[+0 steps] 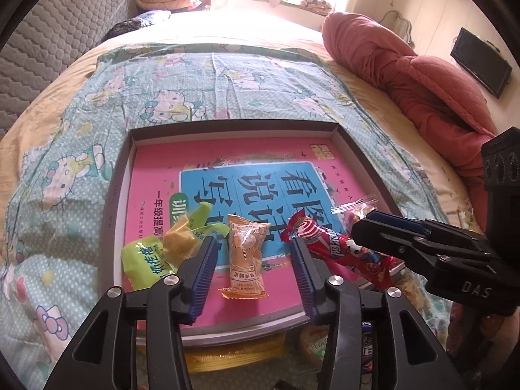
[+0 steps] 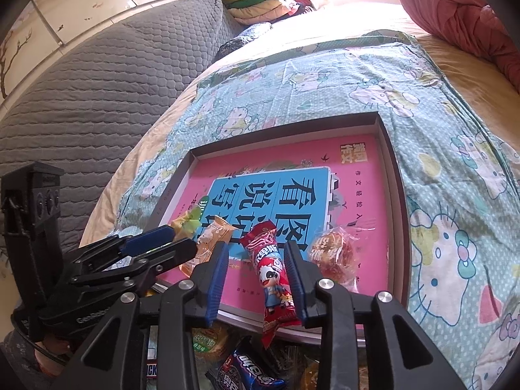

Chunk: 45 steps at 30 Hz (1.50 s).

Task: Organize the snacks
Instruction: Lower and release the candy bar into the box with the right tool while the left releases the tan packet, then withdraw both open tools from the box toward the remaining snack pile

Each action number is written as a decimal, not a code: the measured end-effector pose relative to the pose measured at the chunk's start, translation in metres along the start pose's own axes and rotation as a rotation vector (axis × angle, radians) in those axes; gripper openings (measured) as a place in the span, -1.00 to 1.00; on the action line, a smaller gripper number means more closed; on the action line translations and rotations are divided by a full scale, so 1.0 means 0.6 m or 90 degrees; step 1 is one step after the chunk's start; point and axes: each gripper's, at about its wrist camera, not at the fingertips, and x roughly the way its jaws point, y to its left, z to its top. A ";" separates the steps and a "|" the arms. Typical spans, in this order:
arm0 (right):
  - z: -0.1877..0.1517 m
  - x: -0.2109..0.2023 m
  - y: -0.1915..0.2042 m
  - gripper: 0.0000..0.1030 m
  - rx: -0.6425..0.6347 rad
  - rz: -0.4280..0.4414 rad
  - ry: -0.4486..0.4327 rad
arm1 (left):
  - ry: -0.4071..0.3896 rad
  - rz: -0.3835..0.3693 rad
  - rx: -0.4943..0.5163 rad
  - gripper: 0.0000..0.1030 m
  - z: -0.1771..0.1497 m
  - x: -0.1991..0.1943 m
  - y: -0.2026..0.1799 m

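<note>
Four snacks in tray [image 1: 349, 149]; left tool [image 1: 252, 260] open around orange packet [image 1: 245, 256]; right tool [image 2: 256, 276] seemingly loose around red packet [image 2: 271, 276].

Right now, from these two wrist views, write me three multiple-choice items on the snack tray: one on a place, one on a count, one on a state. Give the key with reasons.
1. Where does the orange snack packet lie?
A. On the pink book in the tray
B. On the grey quilt
C. On the red pillow

2. How many snacks lie on the pink book?
A. Two
B. Four
C. Six

3. How does the right gripper stand to the red snack stick?
A. Shut tight on it, lifting it
B. Jaws open on either side of it
C. Far off from it

Key:
1 A, it rests flat on the cover between the left gripper pads.
2 B, green packet, orange one, red stick, clear-wrapped pastry.
3 B, gaps show between both pads and the wrapper.
</note>
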 end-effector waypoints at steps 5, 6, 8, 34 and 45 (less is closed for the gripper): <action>0.003 -0.011 0.004 -0.31 -0.012 -0.009 -0.013 | -0.007 0.000 -0.001 0.03 -0.003 -0.021 0.000; 0.002 -0.015 0.004 -0.31 -0.012 -0.009 -0.015 | -0.007 0.001 0.000 0.03 -0.004 -0.024 0.000; 0.004 -0.021 0.004 -0.25 -0.014 -0.010 -0.020 | -0.006 0.004 0.002 0.03 -0.006 -0.031 0.000; 0.003 -0.084 0.009 -0.12 -0.029 0.007 -0.061 | -0.030 0.015 -0.052 0.06 -0.022 -0.128 0.044; -0.004 -0.094 0.014 -0.10 -0.032 0.020 -0.059 | -0.032 0.020 -0.050 0.06 -0.029 -0.149 0.046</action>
